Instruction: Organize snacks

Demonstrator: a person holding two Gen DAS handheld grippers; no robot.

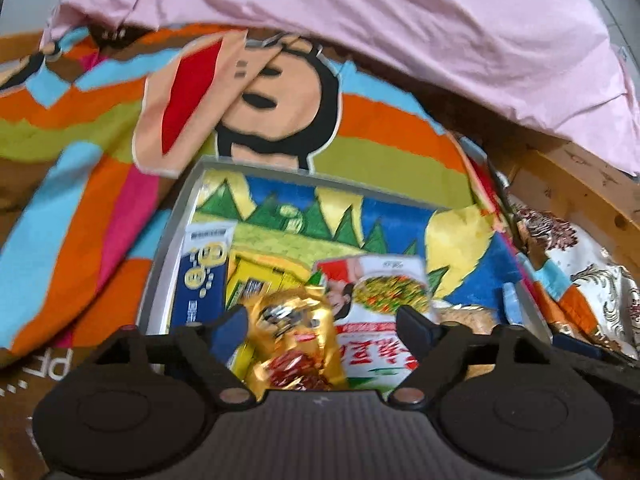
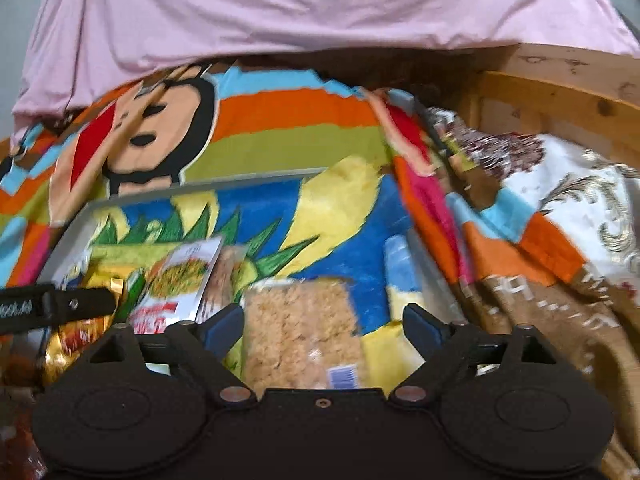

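Lying in a grey tray on a striped blanket: blue box by the left edge, gold packet mid-tray between the left gripper's wide jaws, pads not pressing it. White packet just right of it. Right gripper spread wide over a clear pack of crisped snack near the right edge, not gripping it.

Snack packets in a tray on a blanket.
Box at left, pouch beside it, sachet further right; cake pack rightmost.
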